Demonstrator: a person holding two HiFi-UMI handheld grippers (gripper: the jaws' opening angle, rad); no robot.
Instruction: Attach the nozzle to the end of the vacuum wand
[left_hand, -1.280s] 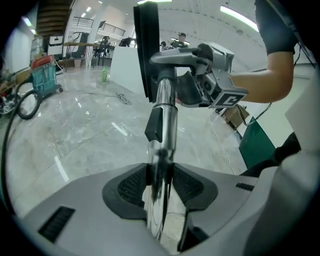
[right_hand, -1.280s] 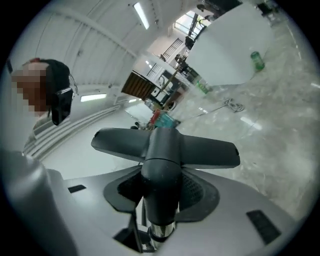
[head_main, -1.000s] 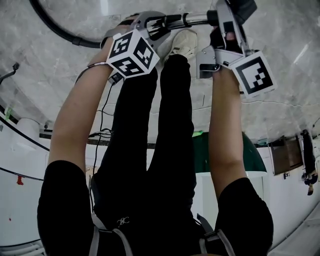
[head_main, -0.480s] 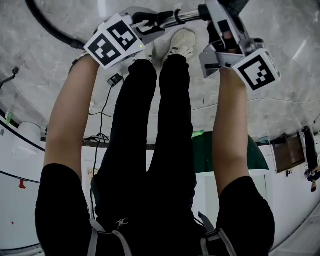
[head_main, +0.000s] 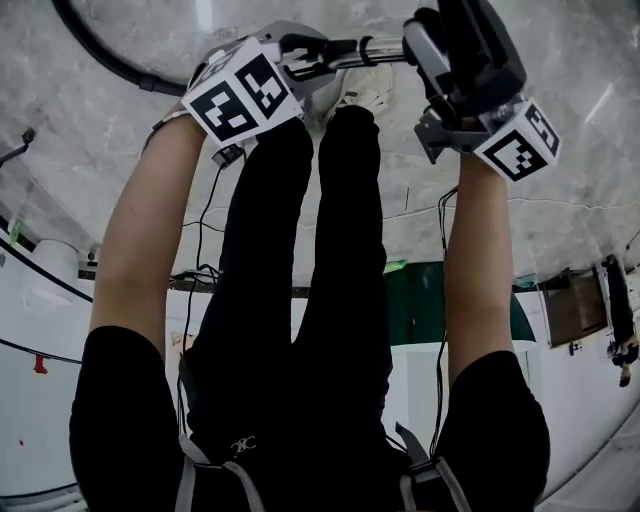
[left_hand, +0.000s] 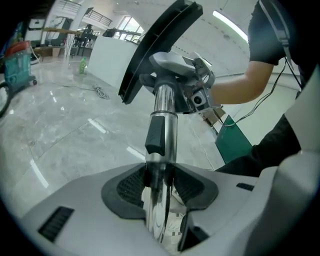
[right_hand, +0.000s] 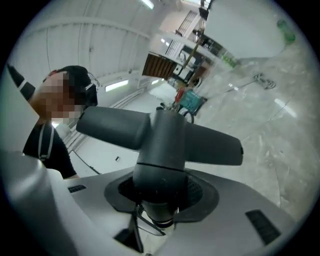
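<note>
Grey marbled floor (head_main: 585, 60), black hose (head_main: 95, 50) curving across it; white shoe (head_main: 370, 88) planted on it

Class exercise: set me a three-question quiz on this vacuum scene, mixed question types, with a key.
1. True or false: the left gripper is clamped on the metal wand.
2. What sits between the right gripper's jaws? A a cup; B the nozzle; C a brush.
3. Head view: what dark thing curves across the floor beyond the left gripper?
Key: 1 true. 2 B, the jaws closing round its neck. 3 a hose.
</note>
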